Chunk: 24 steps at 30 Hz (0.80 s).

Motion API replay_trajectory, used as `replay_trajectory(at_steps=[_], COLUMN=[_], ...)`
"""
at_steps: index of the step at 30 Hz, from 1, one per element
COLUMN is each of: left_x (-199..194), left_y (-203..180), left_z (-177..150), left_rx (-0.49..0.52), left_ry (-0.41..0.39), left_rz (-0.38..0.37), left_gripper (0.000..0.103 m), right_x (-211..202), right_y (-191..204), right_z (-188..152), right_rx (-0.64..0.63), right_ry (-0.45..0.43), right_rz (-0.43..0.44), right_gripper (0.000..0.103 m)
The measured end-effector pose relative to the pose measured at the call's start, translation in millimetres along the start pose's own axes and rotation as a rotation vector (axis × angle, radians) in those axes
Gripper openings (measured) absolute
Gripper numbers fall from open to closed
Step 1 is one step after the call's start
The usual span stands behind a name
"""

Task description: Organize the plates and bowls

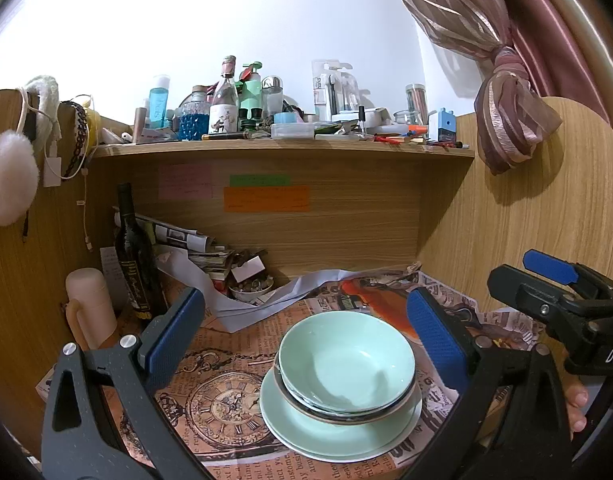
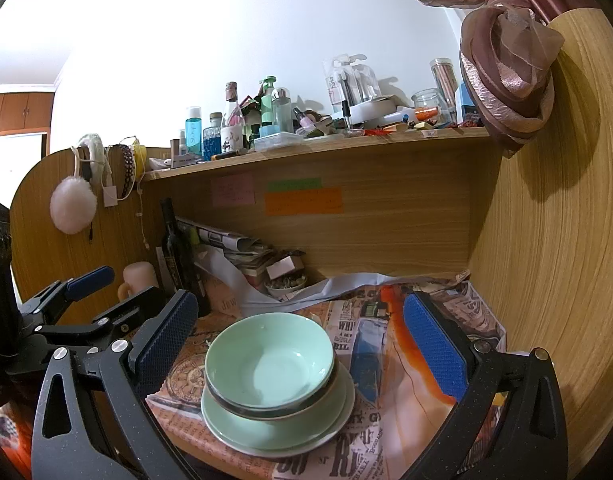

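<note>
Left wrist view: left gripper (image 1: pixel 306 336) spread wide, blue pads (image 1: pixel 174 336) far apart, nothing between them, above the stack and not touching it. On the newspaper-covered desk (image 1: pixel 210 408), a pale green bowl (image 1: pixel 346 360) on top, sitting in a second bowl with a dark rim (image 1: pixel 306 406), both on pale green plates (image 1: pixel 290 424); looks like two plates, but hard to be sure. Stack near the front edge of the desk, between the two fingers in this view. To the right, right gripper (image 1: pixel 546 280) seen from the side, fingers apart, part of a hand (image 1: pixel 578 404) below it. At back left, a dark wine bottle (image 1: pixel 132 256) upright beside a cream flask (image 1: pixel 90 304), then a pile of papers (image 1: pixel 194 244) and a small dish of bits (image 1: pixel 250 286). Above, a shelf (image 1: pixel 282 148) crowded with bottles and jars. Pink curtain (image 1: pixel 502 92) knotted at upper right.

Right wrist view: right gripper (image 2: pixel 302 332) also released, pads wide, holding nothing. Same green bowl (image 2: pixel 270 360) and plates (image 2: pixel 278 428) low in the middle, closer to the left pad, no contact visible. Left gripper (image 2: pixel 106 300) at the left edge, fingers parted and empty. Wine bottle (image 2: pixel 174 248) and flask (image 2: pixel 140 276) behind it. White fluffy earmuff (image 2: pixel 72 204) hanging on the side panel.
</note>
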<state>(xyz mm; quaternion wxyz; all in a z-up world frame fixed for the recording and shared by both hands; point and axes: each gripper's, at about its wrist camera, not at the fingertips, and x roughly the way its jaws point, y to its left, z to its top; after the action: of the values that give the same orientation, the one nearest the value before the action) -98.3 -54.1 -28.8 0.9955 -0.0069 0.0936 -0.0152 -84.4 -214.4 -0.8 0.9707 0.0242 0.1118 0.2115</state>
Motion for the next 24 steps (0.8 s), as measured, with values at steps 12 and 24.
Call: replay_trajectory(at_steps=[12,24], left_x=[0.8,3.5], left_y=[-1.4,-5.1], left_z=[0.3,0.8], left_rx=[0.000,-0.017], left_ry=[0.001,0.020], left_rz=[-0.004,-0.017], left_gripper=[0.103,0.103], right_x=[0.2,0.8], right_y=[-0.3,-1.7], right_z=[-0.2,1.3], right_rx=[-0.001,0.003], right_ry=[0.000,0.006], right_rz=[0.001,0.004], right_gripper=[0.103,0.103])
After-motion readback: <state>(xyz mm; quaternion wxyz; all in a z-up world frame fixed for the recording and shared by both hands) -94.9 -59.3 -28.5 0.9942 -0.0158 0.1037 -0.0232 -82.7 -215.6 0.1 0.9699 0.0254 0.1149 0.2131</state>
